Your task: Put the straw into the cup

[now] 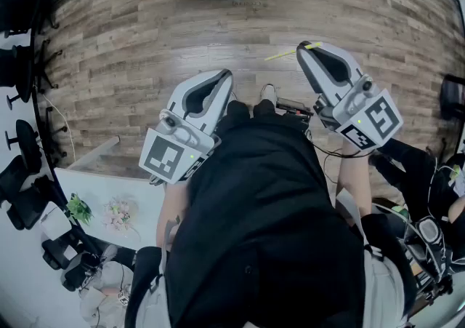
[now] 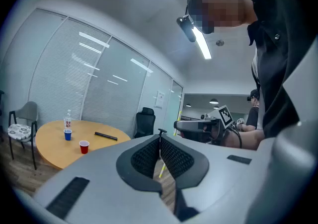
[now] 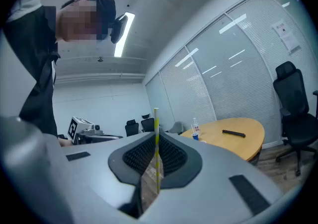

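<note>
straw (image 3: pixel 156 151), yellow-and-white striped, pinched upright between the closed jaws of my right claw (image 3: pixel 156 133), which grips it near mid-length so that one end rises above the pads and the other hangs below. judged as a light, thin tube: stiff enough to aim, but easily crushed or kinked, and smooth enough to swivel in a pinch; a hold near the middle, no harder than needed, should keep the free end steerable. my left claw (image 2: pixel 160 137) is closed on nothing. red cup (image 2: pixel 84 146) and blue cup (image 2: pixel 67 134) stand apart on the round wooden table (image 2: pixel 54 148), well ahead of me, with a bottle (image 2: pixel 67 117) just behind the blue one and a dark flat bar (image 2: pixel 106 136) off to one side; which cup is meant i cannot tell. either looks light and likely to tip if nudged at the rim. floor (image 1: pixel 145 36) is wood plank; glass walls (image 2: pixel 89 84) with blinds and an office chair (image 2: pixel 145 118) stand beyond the table.
</note>
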